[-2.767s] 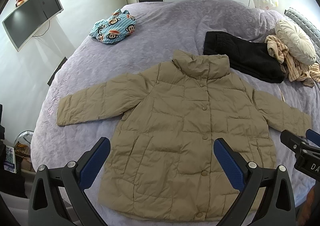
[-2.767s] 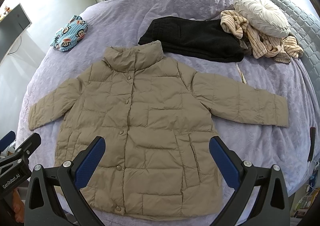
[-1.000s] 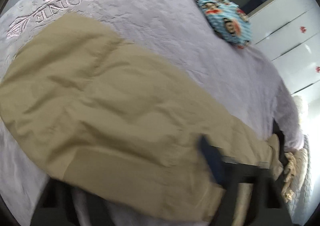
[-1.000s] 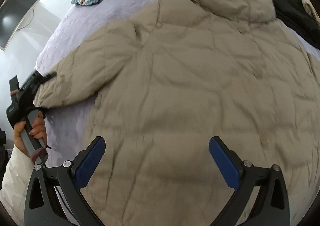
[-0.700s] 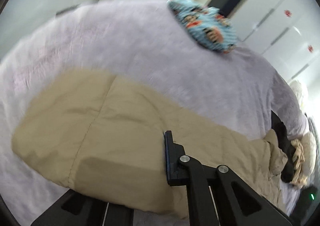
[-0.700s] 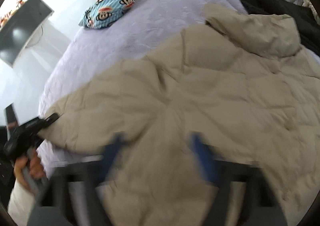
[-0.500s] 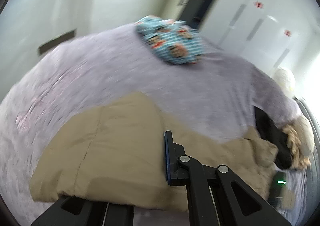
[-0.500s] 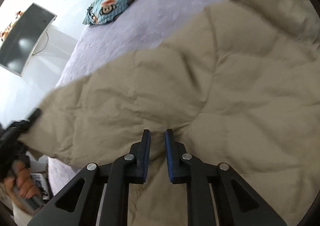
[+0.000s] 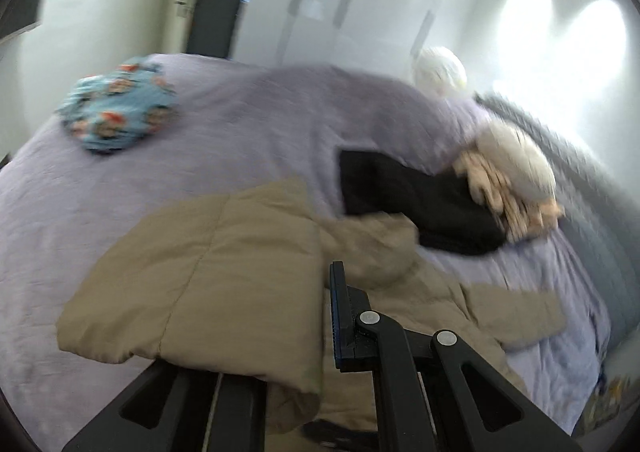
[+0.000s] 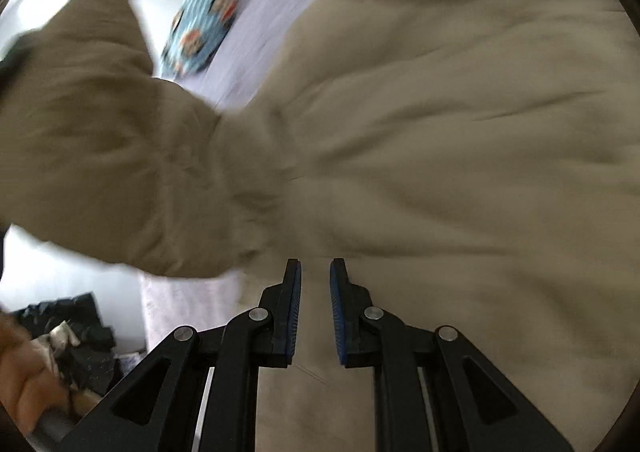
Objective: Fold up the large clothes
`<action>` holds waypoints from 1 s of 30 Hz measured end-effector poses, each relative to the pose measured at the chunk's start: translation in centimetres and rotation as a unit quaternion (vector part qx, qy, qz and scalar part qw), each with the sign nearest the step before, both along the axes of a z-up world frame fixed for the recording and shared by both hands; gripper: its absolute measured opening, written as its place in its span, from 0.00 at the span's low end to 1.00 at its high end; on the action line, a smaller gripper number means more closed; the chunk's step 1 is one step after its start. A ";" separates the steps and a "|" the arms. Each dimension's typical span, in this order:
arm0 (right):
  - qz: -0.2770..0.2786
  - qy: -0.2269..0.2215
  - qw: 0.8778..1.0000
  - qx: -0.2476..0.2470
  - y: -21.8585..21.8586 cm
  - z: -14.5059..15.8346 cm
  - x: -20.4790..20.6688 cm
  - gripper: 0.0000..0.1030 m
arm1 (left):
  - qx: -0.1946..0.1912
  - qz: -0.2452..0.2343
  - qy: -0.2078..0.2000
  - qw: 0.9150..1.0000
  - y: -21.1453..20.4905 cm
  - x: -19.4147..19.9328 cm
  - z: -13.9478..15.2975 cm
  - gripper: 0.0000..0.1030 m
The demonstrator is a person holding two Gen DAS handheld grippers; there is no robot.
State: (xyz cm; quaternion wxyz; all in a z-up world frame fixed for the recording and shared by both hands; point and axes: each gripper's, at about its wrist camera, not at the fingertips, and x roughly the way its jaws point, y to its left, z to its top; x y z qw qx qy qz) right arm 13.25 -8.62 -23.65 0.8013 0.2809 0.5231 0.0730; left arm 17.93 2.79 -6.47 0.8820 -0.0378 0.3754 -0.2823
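Note:
A tan quilted jacket (image 9: 400,272) lies on the lilac bed (image 9: 248,124). My left gripper (image 9: 320,332) is shut on the jacket's left sleeve (image 9: 208,284) and holds it lifted over the bed; the sleeve covers the left finger. In the right wrist view the jacket body (image 10: 460,132) fills the frame and the lifted sleeve (image 10: 100,156) hangs at the left. My right gripper (image 10: 315,308) is shut on the jacket fabric near the armpit, its blue pads pinching a fold.
A blue monkey-print garment (image 9: 116,112) lies at the bed's far left. A black garment (image 9: 416,200), striped beige clothes (image 9: 508,208) and a round cream cushion (image 9: 516,160) sit at the right by the grey headboard. White wardrobe doors stand behind.
Both grippers closed on the jacket, left on the sleeve end and right near the armpit. The sleeve has been lifted and carried rightward toward the jacket body.

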 end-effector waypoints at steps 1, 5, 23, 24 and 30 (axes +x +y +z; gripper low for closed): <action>-0.020 -0.003 1.000 -0.022 -2.8 1.1 -1.7 0.16 | 0.011 -0.010 0.000 1.000 -1.6 -0.2 -0.9 0.09; -0.066 0.016 0.995 -0.078 -10.0 3.0 -5.8 0.16 | 0.120 -0.024 0.004 0.992 -9.5 -1.9 -7.4 0.10; -0.036 -0.012 0.986 -0.163 -14.0 5.0 -7.0 0.77 | 0.181 0.068 -0.003 0.981 0.4 -6.3 -8.2 0.67; -0.017 -0.022 0.984 -0.177 -12.9 5.5 -6.6 0.77 | 0.191 0.092 -0.008 0.977 1.8 -5.9 -8.1 0.67; 0.160 -0.092 0.928 -0.323 -0.4 5.6 -2.2 0.78 | 0.218 0.204 0.073 0.951 9.6 -2.8 -12.7 0.68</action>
